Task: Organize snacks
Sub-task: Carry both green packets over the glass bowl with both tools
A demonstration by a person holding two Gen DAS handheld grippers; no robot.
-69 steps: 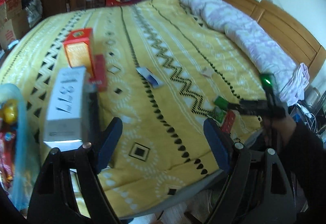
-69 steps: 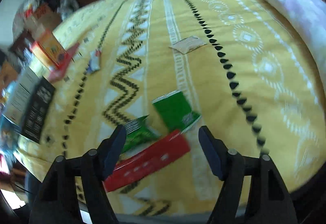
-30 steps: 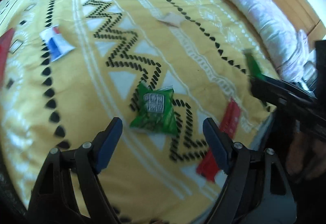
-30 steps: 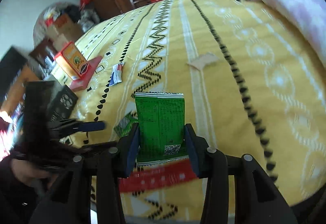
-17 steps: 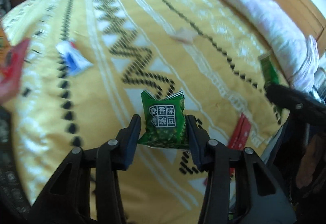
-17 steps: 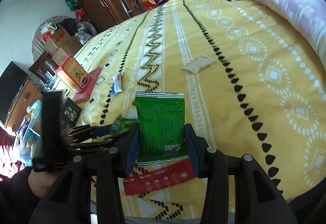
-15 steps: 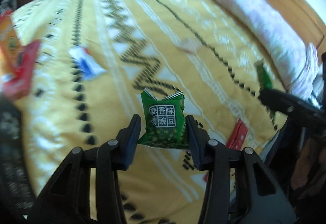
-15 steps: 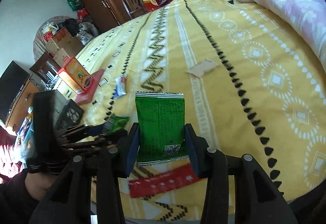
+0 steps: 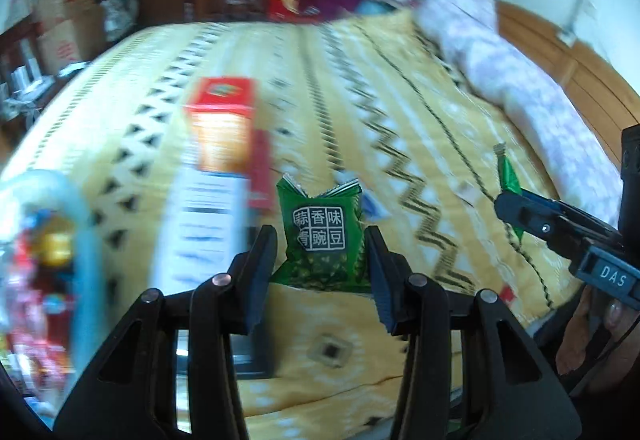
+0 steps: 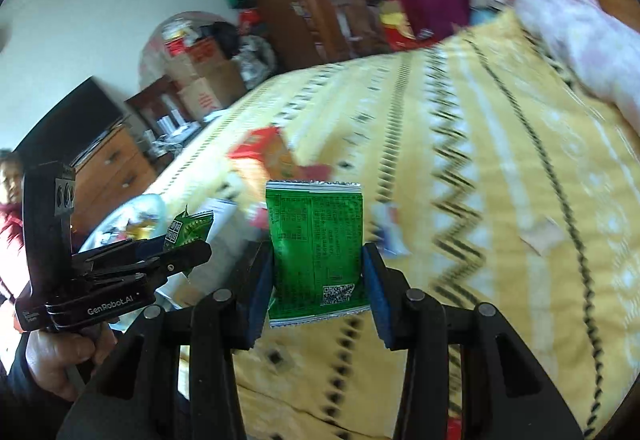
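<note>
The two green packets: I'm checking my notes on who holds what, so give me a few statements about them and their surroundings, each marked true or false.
1. The left gripper is clamped on a dark green pea packet. True.
2. The right gripper is open and holds nothing. False: it grips a bright green flat packet.
3. The bright green flat packet shows a QR code near its lower edge. True.
4. Both packets lie flat on the yellow bedspread. False: both stand upright between gripper fingers, above it.
5. An orange and red box stands on the bedspread. True.
</note>
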